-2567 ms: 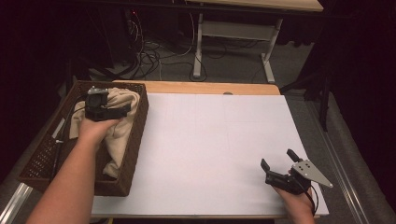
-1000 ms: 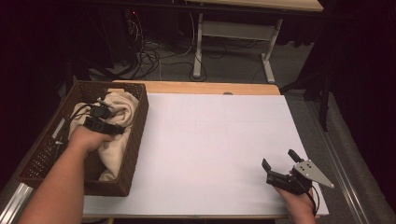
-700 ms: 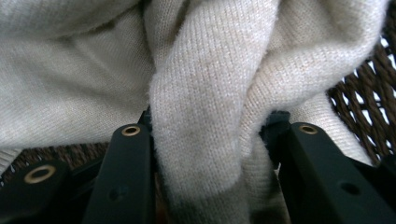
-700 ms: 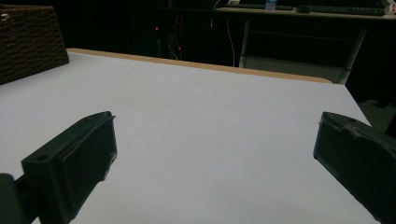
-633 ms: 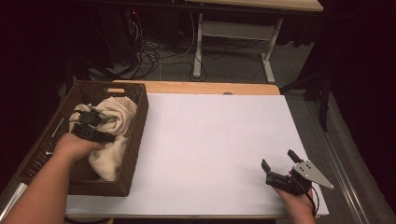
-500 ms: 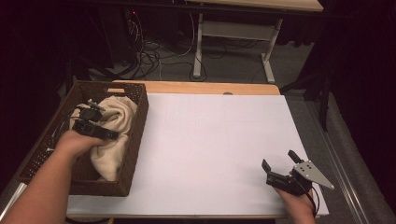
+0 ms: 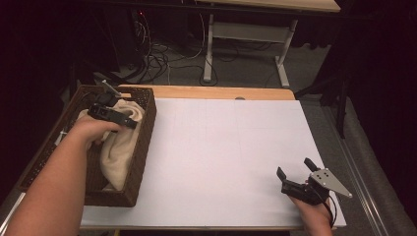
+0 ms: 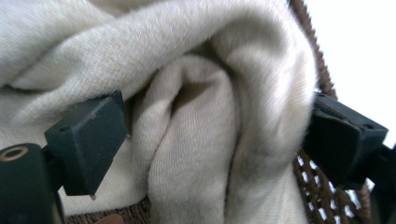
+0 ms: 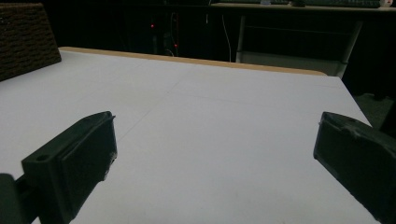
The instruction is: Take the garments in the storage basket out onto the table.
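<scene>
The white paper-covered tabletop is evenly lit from above, while the room beyond it falls into darkness. In the left gripper view the cream knitted cloth is soft and slightly blurred, with overexposed glare at far right.

Cream cloth bunched at nine o'clock, soft and plain, no print on it; up close its folds shade to a warmer beige; the basket around it is dark brown, woven in a tight criss-cross; table sheet white, faint grid lines across it; a strip of pale wood edge at twelve o'clock; left gripper black; right gripper at five o'clock black too, its top plate grey.
</scene>
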The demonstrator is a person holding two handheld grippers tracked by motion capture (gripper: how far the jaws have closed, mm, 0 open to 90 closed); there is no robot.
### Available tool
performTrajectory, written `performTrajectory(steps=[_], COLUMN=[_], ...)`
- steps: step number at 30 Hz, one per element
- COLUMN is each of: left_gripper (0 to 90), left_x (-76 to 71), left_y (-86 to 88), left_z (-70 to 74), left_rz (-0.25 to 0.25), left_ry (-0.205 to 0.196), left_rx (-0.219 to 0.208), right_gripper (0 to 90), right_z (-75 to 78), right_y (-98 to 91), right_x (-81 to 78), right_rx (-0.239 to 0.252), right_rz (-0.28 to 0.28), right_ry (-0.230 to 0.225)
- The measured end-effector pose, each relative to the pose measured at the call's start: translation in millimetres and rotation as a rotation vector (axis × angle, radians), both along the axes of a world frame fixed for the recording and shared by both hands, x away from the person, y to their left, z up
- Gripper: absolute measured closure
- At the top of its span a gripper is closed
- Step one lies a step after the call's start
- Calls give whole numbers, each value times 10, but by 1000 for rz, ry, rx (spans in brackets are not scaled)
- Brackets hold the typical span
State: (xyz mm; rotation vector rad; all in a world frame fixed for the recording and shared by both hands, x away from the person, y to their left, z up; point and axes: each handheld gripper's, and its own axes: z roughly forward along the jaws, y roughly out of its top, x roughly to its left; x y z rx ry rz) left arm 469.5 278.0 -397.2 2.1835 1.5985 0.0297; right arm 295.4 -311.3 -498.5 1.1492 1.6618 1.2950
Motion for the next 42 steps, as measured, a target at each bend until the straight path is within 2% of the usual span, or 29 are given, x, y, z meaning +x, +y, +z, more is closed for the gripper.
performTrajectory(steps=[2,4,5,8,9,10,11,13,14,18,19,22,24,27,30,33,38,42], left_gripper=[102,104,104,96,65,35,34,15,6,34,34,197,319,399,442,482,495,509], left_x=[39,90,125,206,234,261,284,332,352,364,355,321,305,289,266,217,150,76], left_y=[-20,-57,-75,-101,-113,-92,-88,-142,-171,-171,-182,-178,-163,-158,-173,-130,-65,-26], left_z=[-45,-135,-221,-458,-536,-582,-626,-706,-730,-750,-743,-703,-672,-656,-638,-602,-427,-274], left_rz=[17,32,41,54,48,58,56,10,4,-5,-9,-36,-49,-62,-90,-109,-159,-172], left_ry=[4,25,54,143,171,190,195,220,217,199,184,153,146,138,122,106,109,100], left_rx=[-16,3,19,33,47,28,48,138,158,177,195,192,178,172,179,153,145,142], right_gripper=[0,0,0,0,0,0,0,0,0,0,0,0,0,0,0,0,0,0], right_z=[3,8,12,19,18,14,9,-1,-5,-11,-12,-8,-8,-2,-4,-19,-36,-34], right_y=[4,14,19,32,36,38,38,42,44,49,49,50,46,42,48,70,69,71], right_x=[-1,-8,-13,-17,-15,-11,-5,7,11,24,25,15,14,11,7,13,24,18], right_rx=[-3,-1,-4,-8,-7,-6,-5,-5,-6,-6,-6,-6,-7,-1,0,-11,-12,-14], right_rz=[2,4,5,8,8,7,6,6,7,8,9,12,14,11,14,24,23,22], right_ry=[-1,-3,-4,-8,-6,-5,-2,2,3,5,5,5,4,4,5,13,21,19])
